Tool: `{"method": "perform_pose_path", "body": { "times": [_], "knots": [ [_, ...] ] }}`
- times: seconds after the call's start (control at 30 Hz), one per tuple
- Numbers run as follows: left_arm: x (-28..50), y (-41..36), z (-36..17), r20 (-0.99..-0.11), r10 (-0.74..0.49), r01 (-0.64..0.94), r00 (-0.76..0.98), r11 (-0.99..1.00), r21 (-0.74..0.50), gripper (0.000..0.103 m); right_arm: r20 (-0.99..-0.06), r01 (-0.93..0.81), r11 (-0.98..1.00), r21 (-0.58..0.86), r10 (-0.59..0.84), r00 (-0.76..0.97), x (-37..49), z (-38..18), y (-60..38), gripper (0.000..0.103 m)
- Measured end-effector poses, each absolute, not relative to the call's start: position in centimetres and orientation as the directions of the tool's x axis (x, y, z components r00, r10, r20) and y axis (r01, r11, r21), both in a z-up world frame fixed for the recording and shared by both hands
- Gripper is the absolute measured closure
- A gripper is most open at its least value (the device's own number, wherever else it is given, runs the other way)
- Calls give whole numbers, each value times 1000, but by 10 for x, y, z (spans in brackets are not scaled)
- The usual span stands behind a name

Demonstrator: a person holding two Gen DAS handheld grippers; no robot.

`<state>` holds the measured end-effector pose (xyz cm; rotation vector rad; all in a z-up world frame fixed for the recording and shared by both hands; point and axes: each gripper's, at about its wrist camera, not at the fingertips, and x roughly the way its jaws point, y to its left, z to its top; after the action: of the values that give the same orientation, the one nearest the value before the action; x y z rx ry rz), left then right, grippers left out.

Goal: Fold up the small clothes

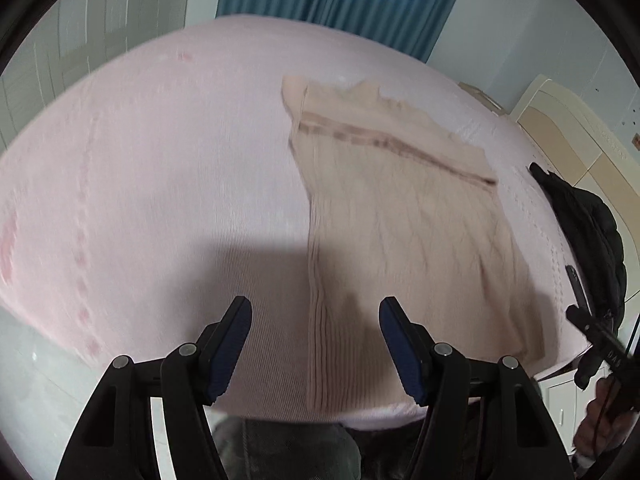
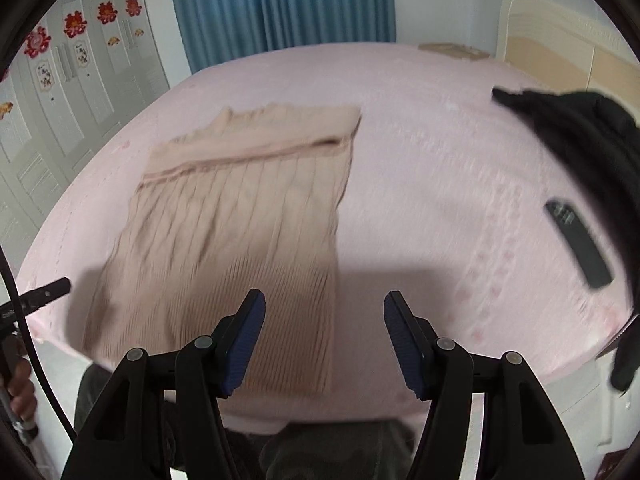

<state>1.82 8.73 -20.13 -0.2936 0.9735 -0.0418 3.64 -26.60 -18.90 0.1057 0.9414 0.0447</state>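
Near the front edge of the bed [image 2: 420, 160], a beige sweater [image 2: 240, 220] lies flat with its hem toward the person and its upper part already turned down in a band across the chest — laid out square, it seems, so the sides can be taken next. Left tongs [image 1: 316, 344] hover wide apart over the hem's left corner, right tongs [image 2: 324, 340] likewise gape over the right side — neither holds anything. A black jacket [image 2: 592, 140] and remote [image 2: 578, 248] sit well apart toward the bed's right edge.
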Motion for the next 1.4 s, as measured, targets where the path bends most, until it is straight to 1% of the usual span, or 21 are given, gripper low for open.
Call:
{"method": "perform_pose_path", "body": {
  "times": [0.2,0.27,0.33,0.43,0.5,0.53,0.57,0.6,0.63,0.67,0.7,0.73,0.8,0.83,0.9,0.97,1.03,1.13,1.27,1.37,1.4],
  "knots": [
    [5,73,-225,-778,-180,-99,602,950,-296,40,-807,53,988,145,87,584,29,-231,-255,45],
    [2,66,-229,-766,-147,-98,626,960,-263,40,-803,60,988,139,77,591,26,-239,-253,45],
    [-1,56,-231,-760,-108,-86,641,974,-210,40,-807,60,991,123,65,587,24,-242,-250,51],
    [-2,49,-232,-759,-99,-66,644,981,-184,40,-805,57,993,98,45,592,23,-243,-247,51],
    [-2,49,-233,-757,-93,-70,647,981,-181,43,-814,51,997,66,24,580,25,-247,-242,52],
    [-2,50,-234,-751,-96,-71,654,980,-187,47,-814,50,997,54,15,581,25,-247,-241,52],
    [-3,51,-235,-745,-96,-74,661,979,-192,53,-813,46,998,38,4,583,25,-247,-238,53],
    [-5,52,-236,-737,-89,-82,670,978,-192,59,-812,37,999,25,-1,583,26,-247,-236,58],
    [-5,54,-236,-734,-92,-84,673,976,-200,76,-810,24,1000,14,-3,586,25,-248,-233,69],
    [-5,55,-236,-732,-103,-83,674,974,-213,92,-807,11,1000,5,-2,591,25,-247,-230,76],
    [-4,57,-237,-730,-116,-80,673,971,-227,93,-803,1,1000,-7,-6,596,24,-247,-227,92],
    [-5,59,-237,-728,-126,-78,674,968,-240,93,-800,-9,1000,-18,-9,599,23,-247,-224,95],
    [-4,63,-237,-723,-151,-75,674,960,-270,94,-792,-13,999,-32,-17,611,21,-246,-222,96],
    [-4,66,-235,-720,-160,-77,675,955,-285,94,-785,-14,1000,-11,0,620,20,-243,-225,96],
    [-7,77,-231,-710,-165,-103,684,942,-319,94,-760,18,999,46,23,649,15,-235,-239,96],
    [-11,84,-232,-714,-176,-103,678,938,-330,95,-736,66,988,138,58,675,8,-230,-262,96],
    [-13,84,-237,-724,-178,-101,667,941,-324,95,-758,101,975,197,86,647,9,-237,-276,96],
    [-13,81,-237,-722,-179,-99,668,941,-325,95,-772,92,982,165,70,632,13,-240,-269,96],
    [-14,83,-240,-723,-187,-105,665,935,-338,90,-790,74,993,97,31,612,16,-244,-257,95],
    [-15,80,-242,-724,-178,-105,666,939,-328,90,-799,77,994,76,15,601,19,-246,-255,93],
    [-15,78,-241,-725,-168,-105,668,943,-315,89,-800,82,995,63,1,600,19,-247,-254,90]
  ]
}}
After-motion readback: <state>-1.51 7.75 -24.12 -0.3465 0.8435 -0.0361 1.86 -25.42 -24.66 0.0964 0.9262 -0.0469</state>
